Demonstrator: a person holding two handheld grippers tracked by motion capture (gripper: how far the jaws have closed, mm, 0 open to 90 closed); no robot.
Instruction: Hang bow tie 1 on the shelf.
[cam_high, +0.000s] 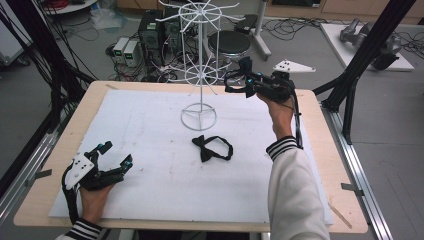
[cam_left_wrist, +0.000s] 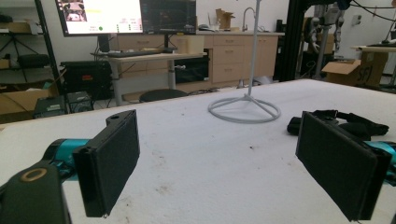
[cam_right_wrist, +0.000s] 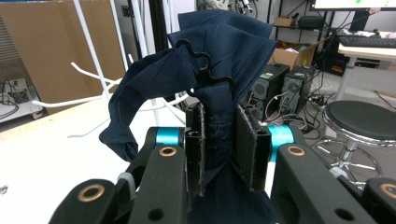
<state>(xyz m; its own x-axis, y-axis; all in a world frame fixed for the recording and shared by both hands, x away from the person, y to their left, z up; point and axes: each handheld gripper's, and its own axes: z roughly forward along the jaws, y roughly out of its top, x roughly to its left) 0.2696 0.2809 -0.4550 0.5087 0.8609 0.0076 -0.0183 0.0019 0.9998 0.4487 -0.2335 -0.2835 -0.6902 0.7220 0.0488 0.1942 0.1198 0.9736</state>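
Our right gripper (cam_right_wrist: 226, 154) pinches a navy bow tie (cam_right_wrist: 219, 60) beside the white rack (cam_high: 200, 65); we should ease its hook squarely onto an arm just ahead. Our left gripper (cam_high: 116, 156) rests spread on the white-covered desk (cam_high: 150, 190), a black bow tie (cam_high: 212, 148) beyond it, cables littering the floor

navy bow tie (cam_right_wrist: 219, 60) — crumpled, upright, pinched between jaws
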